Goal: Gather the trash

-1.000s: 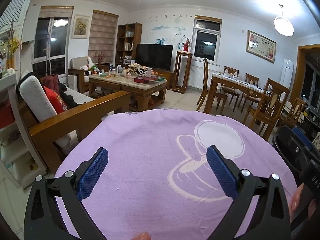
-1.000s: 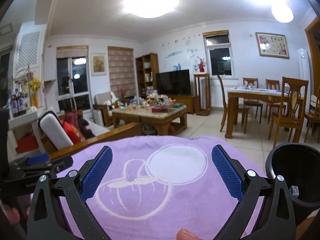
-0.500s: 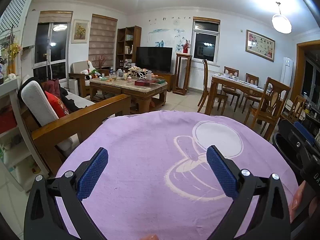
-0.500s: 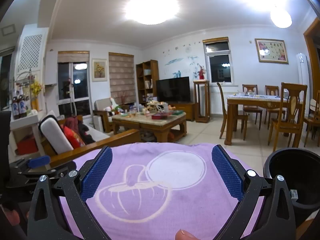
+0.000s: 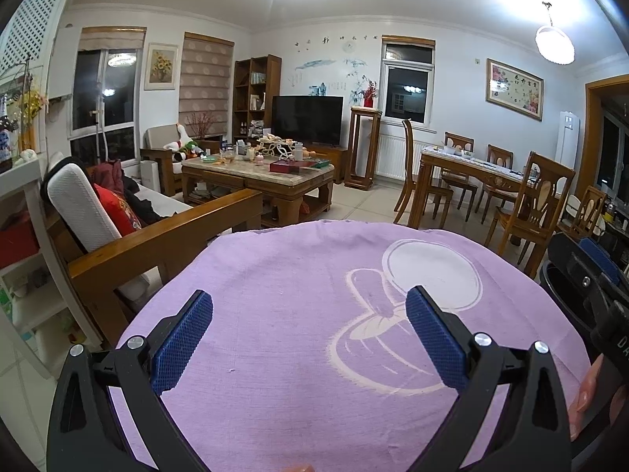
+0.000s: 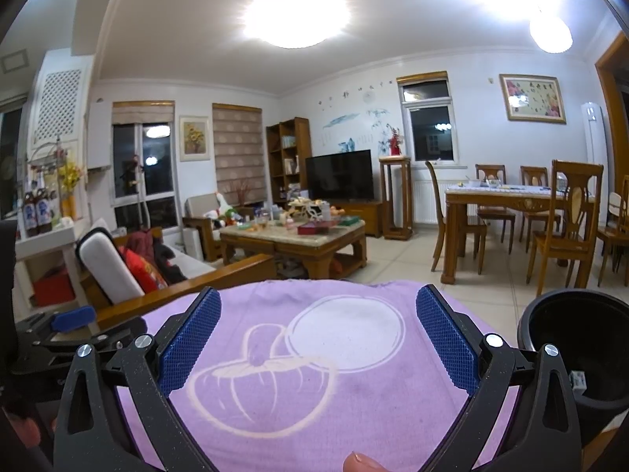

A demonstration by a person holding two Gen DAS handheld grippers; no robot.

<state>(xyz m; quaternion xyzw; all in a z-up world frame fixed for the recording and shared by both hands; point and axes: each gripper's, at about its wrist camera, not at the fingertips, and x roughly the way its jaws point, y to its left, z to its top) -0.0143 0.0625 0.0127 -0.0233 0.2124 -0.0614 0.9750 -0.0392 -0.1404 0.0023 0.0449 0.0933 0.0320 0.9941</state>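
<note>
My jaws on both the left gripper (image 5: 308, 330) and right gripper (image 6: 318, 338) gape wide and empty above the purple-clothed surface (image 5: 298, 314), no trash visible there, the black bin (image 6: 578, 346) near right, so collecting looks done or unstarted.

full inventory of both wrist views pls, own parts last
purple cloth: 1, lilac with pale cartoon print, covers the near surface under both tools
black bin: 1, right of the cloth, something small and white inside
sofa: 1, wood frame, white and red cushions, left
coffee table: 1, wood, cluttered, mid-room
TV: 1, black, back wall
bookshelf: 1, wood, left of the TV
dining table: 1, wood, right
dining chairs: several, wood, around the dining table
left tool: blue pads, open, empty
right tool: blue pads, open, empty
fingertip: 1, bottom edge of the right view
</note>
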